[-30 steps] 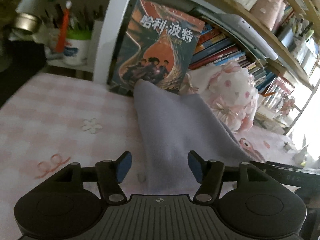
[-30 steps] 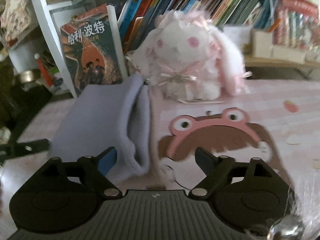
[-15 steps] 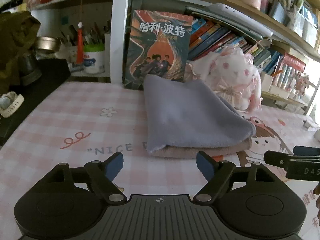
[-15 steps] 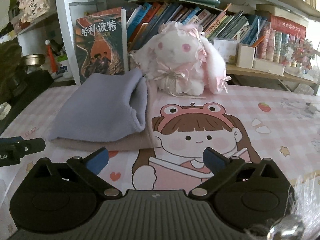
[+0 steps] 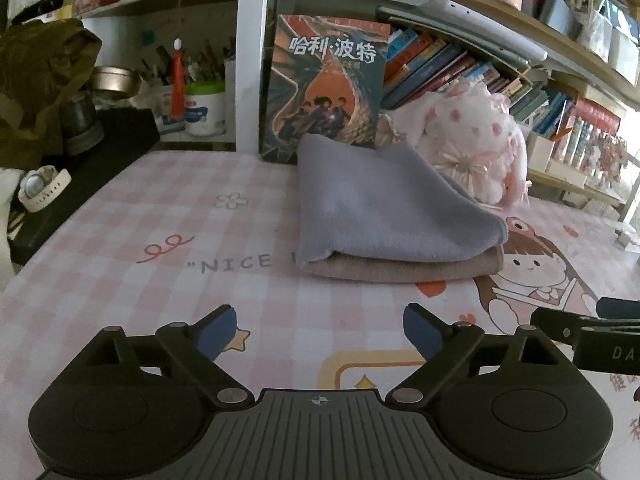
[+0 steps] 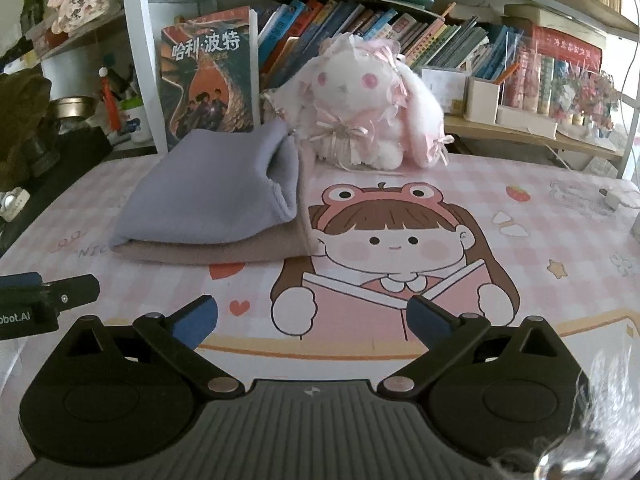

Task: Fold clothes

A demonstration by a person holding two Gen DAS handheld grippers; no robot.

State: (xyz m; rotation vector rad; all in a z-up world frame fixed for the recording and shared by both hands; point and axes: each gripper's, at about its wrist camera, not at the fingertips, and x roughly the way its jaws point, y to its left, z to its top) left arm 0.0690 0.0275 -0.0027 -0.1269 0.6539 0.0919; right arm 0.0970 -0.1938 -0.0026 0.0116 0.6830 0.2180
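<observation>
1. risks: the grey cloth (image 5: 384, 208) sits folded on top of the tan cloth (image 5: 400, 270), and its far corner props against the book (image 5: 326, 88). if a claw goes back in low it could catch the loose open hem on the right side and drag the top layer off the stack.
2. plush (image 6: 360, 108) touches or nearly touches the stack's right rear; a push there would tip it or shove the stack askew.
3. stack is soft, the fold bulges; judged likely to relax open a bit unaided.
4. left claw (image 5: 320, 334): jaws opening, nothing between them, over bare table (image 5: 120, 280).
5. right claw (image 6: 312, 322): spread wide, nothing between the pads, over the cartoon print.
6. position: stack lies ahead of the left claw, slightly right, clear gap between. from the right claw it's ahead and to the left, well apart. neither touches cloth.
7. fold looks done; no other clothes visible on the table.
</observation>
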